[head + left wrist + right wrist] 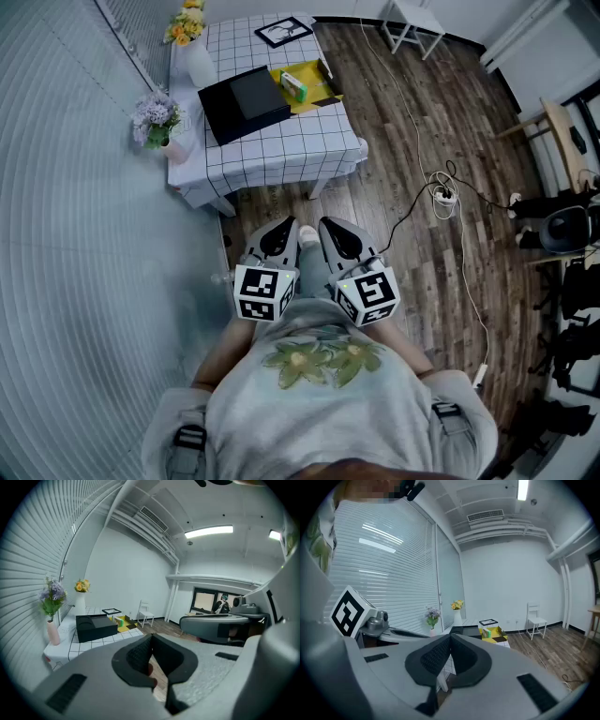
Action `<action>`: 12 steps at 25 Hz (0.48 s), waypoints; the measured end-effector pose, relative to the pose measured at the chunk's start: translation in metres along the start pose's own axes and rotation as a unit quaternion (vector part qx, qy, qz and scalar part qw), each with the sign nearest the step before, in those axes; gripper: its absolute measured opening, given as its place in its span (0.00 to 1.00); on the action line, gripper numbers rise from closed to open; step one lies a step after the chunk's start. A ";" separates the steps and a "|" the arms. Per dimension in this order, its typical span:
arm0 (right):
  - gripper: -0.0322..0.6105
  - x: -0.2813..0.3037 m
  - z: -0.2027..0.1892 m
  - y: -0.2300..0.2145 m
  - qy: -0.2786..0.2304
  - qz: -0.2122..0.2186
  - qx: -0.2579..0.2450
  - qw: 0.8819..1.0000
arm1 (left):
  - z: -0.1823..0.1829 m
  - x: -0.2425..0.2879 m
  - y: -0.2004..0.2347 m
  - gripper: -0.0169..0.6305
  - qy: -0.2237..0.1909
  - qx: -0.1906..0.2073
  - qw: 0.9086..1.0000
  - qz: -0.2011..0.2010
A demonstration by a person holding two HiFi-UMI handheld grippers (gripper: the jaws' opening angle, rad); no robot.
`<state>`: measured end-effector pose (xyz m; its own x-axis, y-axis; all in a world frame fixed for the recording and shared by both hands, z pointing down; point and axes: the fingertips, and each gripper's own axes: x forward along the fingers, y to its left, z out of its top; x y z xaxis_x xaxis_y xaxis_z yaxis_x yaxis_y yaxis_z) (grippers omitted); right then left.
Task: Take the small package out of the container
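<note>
Your left tool [284, 228] and right tool [328, 227], both closed on nothing, sit near you, well apart from the small package [293, 86] in the far counter's [300, 142] yellow container [317, 95].

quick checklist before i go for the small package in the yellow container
1. Small package seen in yellow container: ok.
2. Left tongs and right tongs open for a grasp: not ok, both shut and empty.
3. Table within reach: not ok, bare floor lies between.
4. Black box clear of the container: cannot tell, they sit close together.
5. Power strip off the path to the table: ok, it lies to the right.
</note>
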<state>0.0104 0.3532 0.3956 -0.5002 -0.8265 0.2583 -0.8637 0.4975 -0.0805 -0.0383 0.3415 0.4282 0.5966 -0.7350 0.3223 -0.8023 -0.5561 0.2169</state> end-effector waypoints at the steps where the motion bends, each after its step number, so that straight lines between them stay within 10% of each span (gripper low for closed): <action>1: 0.06 -0.001 0.000 -0.002 0.000 -0.001 -0.002 1.000 | 0.000 0.003 -0.003 0.04 0.001 0.002 1.000 -0.003; 12: 0.06 0.031 -0.003 -0.031 0.007 -0.005 0.011 1.000 | 0.009 0.033 0.013 0.04 0.017 0.018 1.000 -0.010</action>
<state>0.0222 0.3131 0.4092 -0.4901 -0.8277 0.2734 -0.8702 0.4829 -0.0979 -0.0291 0.3066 0.4334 0.6118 -0.7098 0.3491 -0.7880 -0.5852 0.1912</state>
